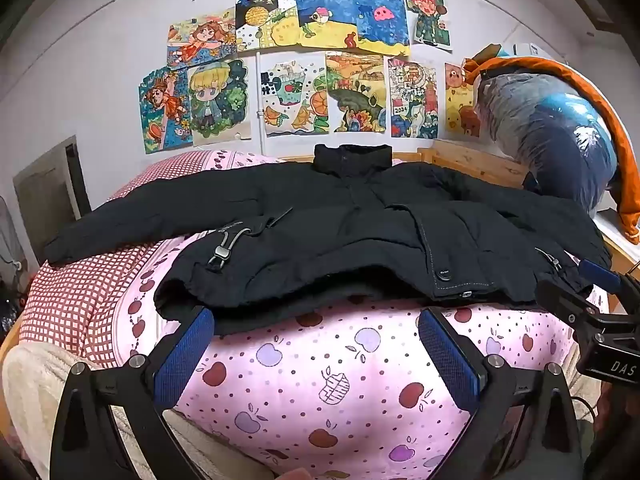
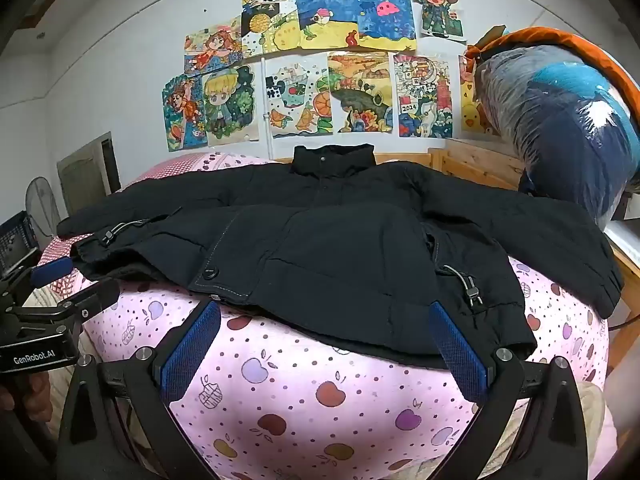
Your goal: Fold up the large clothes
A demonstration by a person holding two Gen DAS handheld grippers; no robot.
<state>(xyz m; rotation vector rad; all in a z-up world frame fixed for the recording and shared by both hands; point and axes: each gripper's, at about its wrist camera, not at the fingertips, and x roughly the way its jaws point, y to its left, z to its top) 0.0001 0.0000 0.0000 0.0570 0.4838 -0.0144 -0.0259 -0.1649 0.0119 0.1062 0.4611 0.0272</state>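
A large black padded jacket [image 1: 320,216] lies spread flat, front up, on a pink apple-print quilt [image 1: 320,380], collar toward the wall and both sleeves stretched sideways. My left gripper [image 1: 316,320] hovers open just short of the jacket's hem, nothing between its blue pads. In the right wrist view the same jacket [image 2: 340,248] fills the middle, and my right gripper [image 2: 324,316] stands open at the hem, its right fingertip [image 2: 444,324] overlapping the hem's edge. Each gripper shows in the other's view: the right one [image 1: 592,292] at the right edge, the left one [image 2: 72,280] at the left edge.
A red-checked pillow [image 1: 72,300] lies at the bed's left. A wooden bed rail [image 1: 472,164] runs behind the jacket. A big plastic-wrapped bundle with an orange cloth [image 1: 560,120] stands at the right. Children's drawings [image 1: 304,64] cover the wall. A fan [image 2: 40,204] stands far left.
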